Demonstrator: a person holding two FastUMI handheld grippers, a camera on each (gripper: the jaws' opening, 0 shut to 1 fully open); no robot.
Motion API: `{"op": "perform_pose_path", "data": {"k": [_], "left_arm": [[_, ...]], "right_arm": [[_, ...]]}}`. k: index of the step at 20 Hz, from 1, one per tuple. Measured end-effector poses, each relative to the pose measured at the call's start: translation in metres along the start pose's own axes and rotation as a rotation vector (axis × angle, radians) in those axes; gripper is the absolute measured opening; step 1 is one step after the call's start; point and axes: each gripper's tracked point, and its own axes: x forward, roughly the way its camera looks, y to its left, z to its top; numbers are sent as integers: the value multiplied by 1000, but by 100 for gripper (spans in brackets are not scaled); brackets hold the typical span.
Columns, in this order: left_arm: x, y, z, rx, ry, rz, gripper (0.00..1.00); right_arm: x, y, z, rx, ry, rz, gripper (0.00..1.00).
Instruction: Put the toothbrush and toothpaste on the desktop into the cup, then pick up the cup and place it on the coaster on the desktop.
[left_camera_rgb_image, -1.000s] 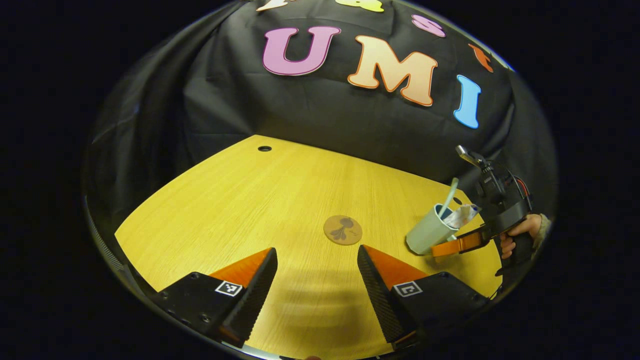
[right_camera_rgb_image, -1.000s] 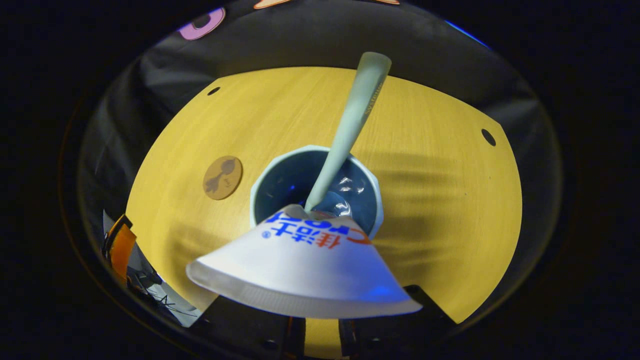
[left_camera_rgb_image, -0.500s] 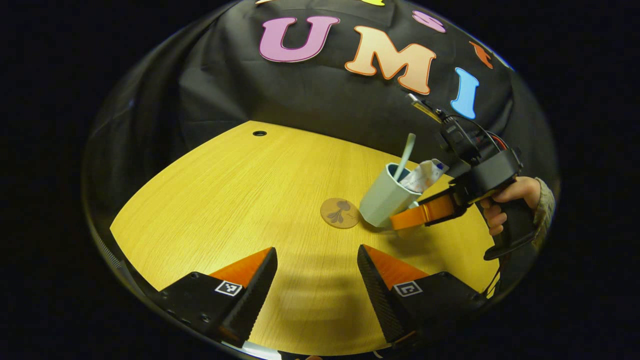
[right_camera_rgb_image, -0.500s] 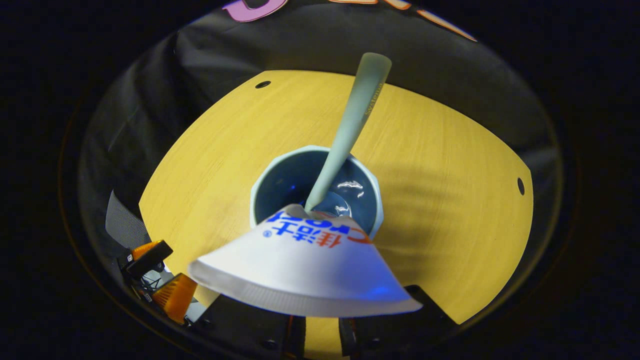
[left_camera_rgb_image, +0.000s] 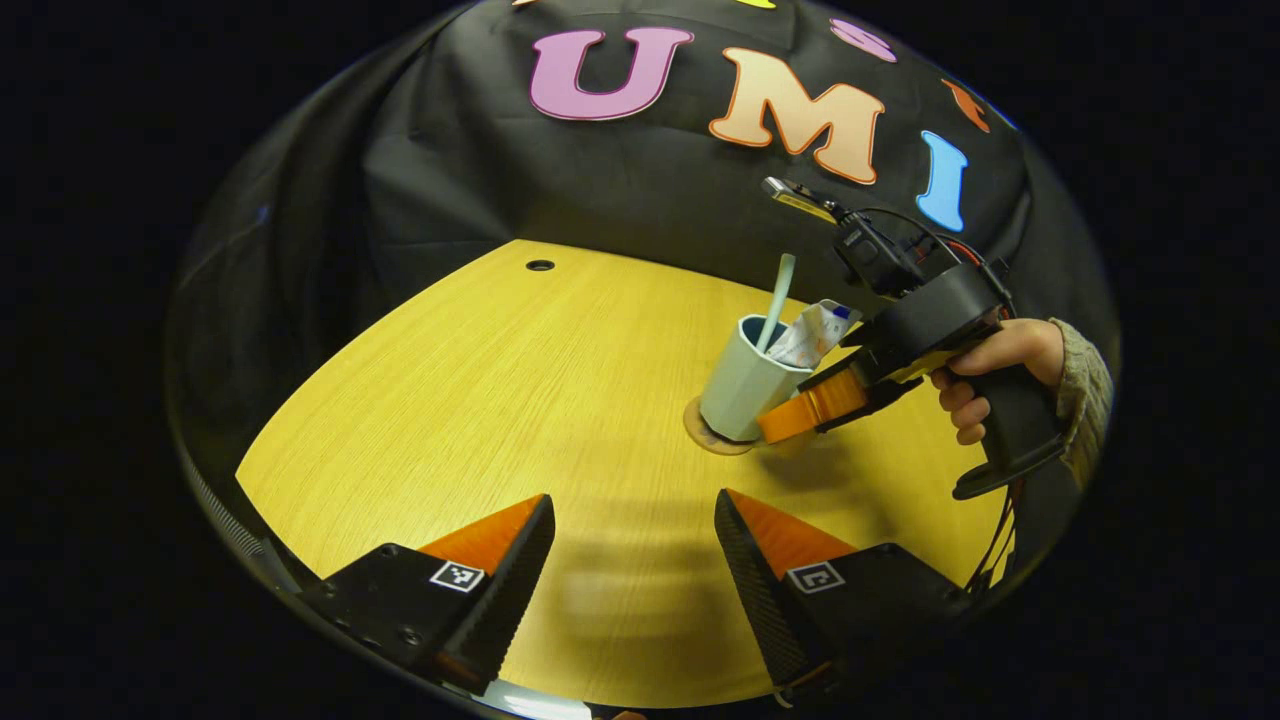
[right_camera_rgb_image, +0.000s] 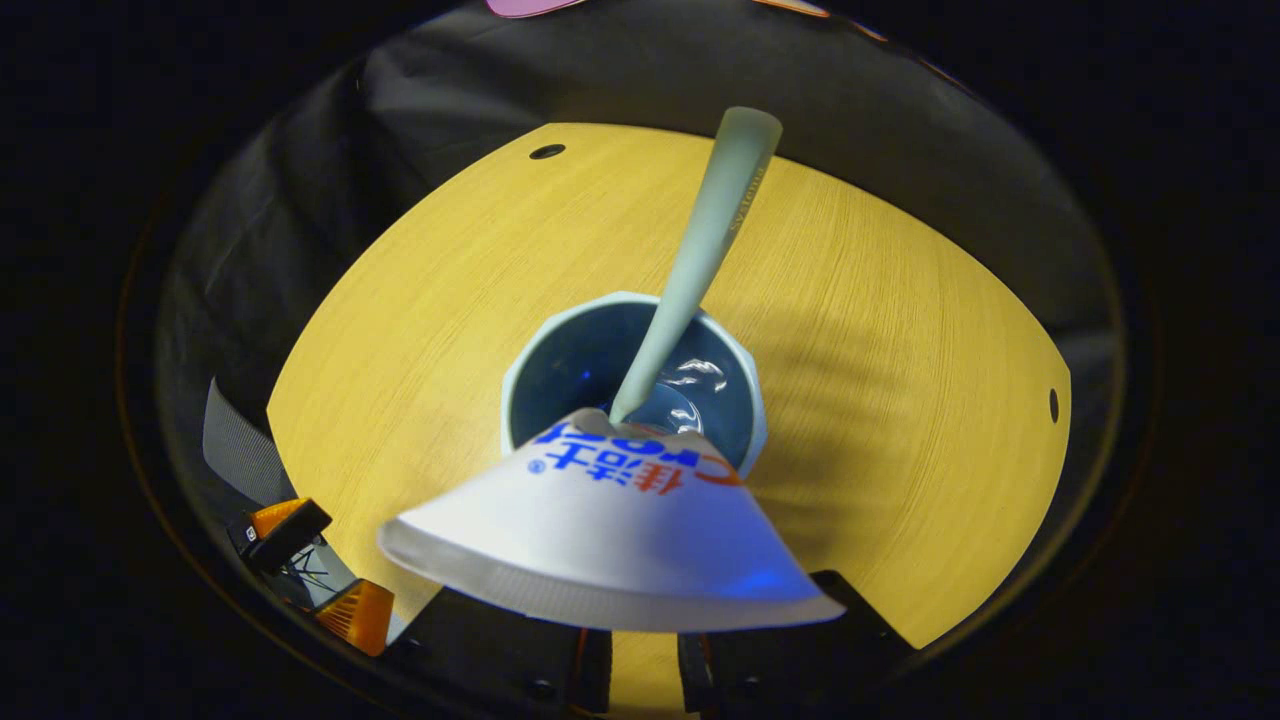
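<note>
Cup (left_camera_rgb_image: 742, 385) first: from the left gripper view I see it standing over the coaster (left_camera_rgb_image: 703, 437), whose rim peeks out at its base on the near-left side. It leans slightly, and I cannot tell whether its bottom is fully seated on the coaster or a touch above it. The toothbrush (left_camera_rgb_image: 774, 305) and the toothpaste (left_camera_rgb_image: 812, 333) are both inside, the brush handle rising out of the mouth and the tube's crimped end sticking up beside it. So I judge the loading done and the carry all but finished.

My right gripper (left_camera_rgb_image: 800, 418), held by a hand (left_camera_rgb_image: 990, 370), reaches in from the right with its fingers at the cup's lower wall. In the right gripper view I look straight down into the cup (right_camera_rgb_image: 632, 372), with the toothbrush (right_camera_rgb_image: 700, 250) leaning away and the toothpaste (right_camera_rgb_image: 605, 535) spread across the bottom, covering my own fingers. I take the cup as gripped, since it stays centred under that camera, but the contact itself is hidden from me.

My left gripper (left_camera_rgb_image: 635, 560) hovers low over the worktop (left_camera_rgb_image: 480, 400), fingers spread wide with nothing between them.

What I think is left: settle the cup flat on the coaster, let go, and draw the right gripper back without tipping it.
</note>
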Motion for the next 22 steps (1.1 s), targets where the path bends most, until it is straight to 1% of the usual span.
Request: {"op": "perform_pose_path", "data": {"k": [3, 7, 9, 10, 11, 12, 14, 15, 16, 17, 19, 20, 21, 22], "left_arm": [[2, 2, -2, -43, -1, -5, 93], [3, 4, -6, -56, 3, -3, 93], [3, 4, -5, -52, 2, -5, 94], [2, 5, -5, -51, 2, -6, 94], [2, 4, -5, -51, 2, -9, 94], [3, 4, -4, -52, 2, -11, 93], [5, 3, -3, -47, 4, -13, 94], [4, 2, -3, -41, 3, -13, 94], [4, -1, -1, -30, -1, -18, 94], [4, -3, 0, -17, -6, -24, 94], [3, -8, 3, 3, -7, -35, 93], [4, -12, 6, 9, -10, -44, 93], [3, -15, 6, 16, -11, -52, 93], [3, -17, 8, 26, -13, -57, 93]], "right_arm": [[8, 1, -4, -4, 21, 8, 32], [7, 5, -4, -19, 18, 0, 31], [2, 5, -5, -23, 16, 31, 30], [-5, 4, -4, -36, -5, 38, 30], [-14, 8, -1, -44, -24, 49, 32], [-18, 9, -1, -49, -37, 51, 53], [-30, 5, -2, -45, -55, 54, 75], [-38, 4, -1, -39, -80, 75, 82], [-48, 2, 0, -28, -111, 90, 92], [-55, 0, 0, -15, -139, 102, 100], [-72, -13, -2, 12, -202, 93, 99], [-80, -21, -4, 31, -234, 84, 96], [-89, -28, -7, 53, -267, 76, 99], [-98, -37, -9, 78, -305, 68, 99]]}}
